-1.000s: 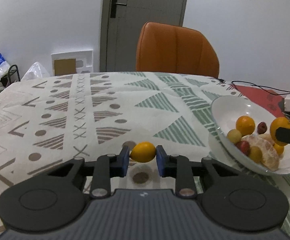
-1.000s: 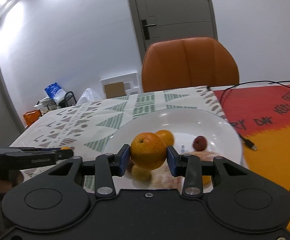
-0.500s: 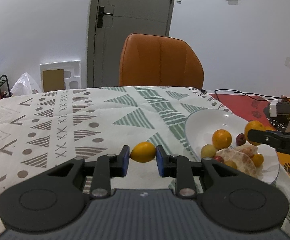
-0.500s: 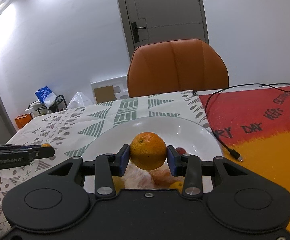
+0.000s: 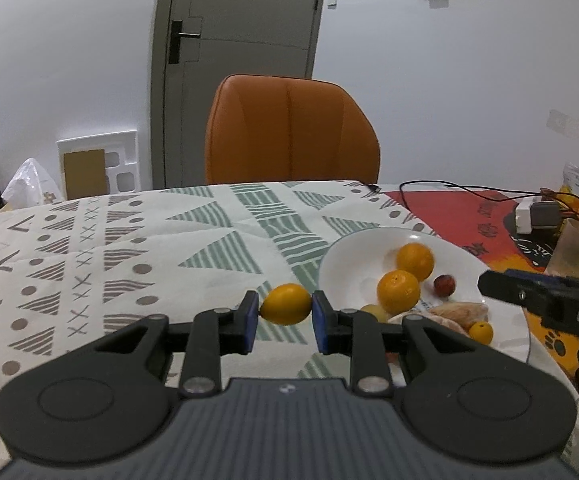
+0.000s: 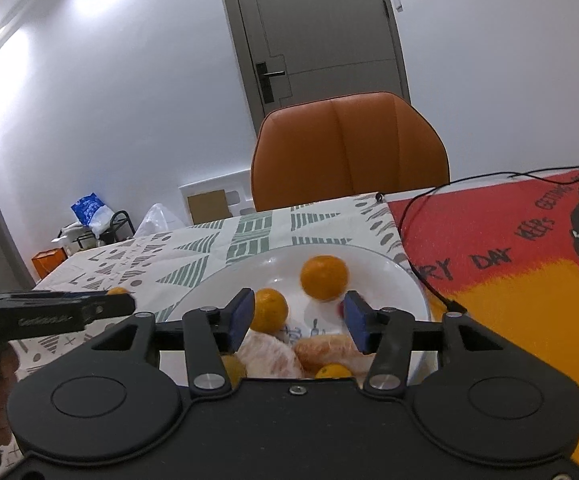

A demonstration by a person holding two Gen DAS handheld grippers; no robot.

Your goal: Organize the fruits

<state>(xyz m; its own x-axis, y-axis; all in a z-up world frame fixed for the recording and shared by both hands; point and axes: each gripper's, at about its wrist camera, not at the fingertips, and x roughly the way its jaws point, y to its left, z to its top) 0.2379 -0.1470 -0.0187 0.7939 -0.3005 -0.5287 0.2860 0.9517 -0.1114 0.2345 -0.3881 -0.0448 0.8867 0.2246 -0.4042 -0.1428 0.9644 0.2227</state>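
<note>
My left gripper (image 5: 285, 316) is shut on a small yellow-orange kumquat (image 5: 285, 309) and holds it above the patterned cloth, just left of the white bowl (image 5: 341, 256). My right gripper (image 6: 298, 318) is open and empty above the bowl (image 6: 405, 280). An orange (image 6: 323, 278) that looks blurred lies in the bowl beyond its pads, and shows in the left view (image 5: 415, 261). A second orange (image 6: 268, 309), a red fruit (image 5: 444, 285), peeled segments (image 6: 267, 354) and small yellow fruits (image 5: 480, 331) lie in the bowl.
An orange chair (image 5: 291, 132) stands behind the table. A red and yellow mat (image 6: 501, 264) with a black cable (image 6: 421, 216) lies right of the bowl. A white adapter (image 5: 531, 216) and a plastic cup (image 5: 575, 250) stand at the far right.
My right gripper has opened and let go of the orange, which dropped into the bowl. My left gripper has moved right toward the bowl with the kumquat.
</note>
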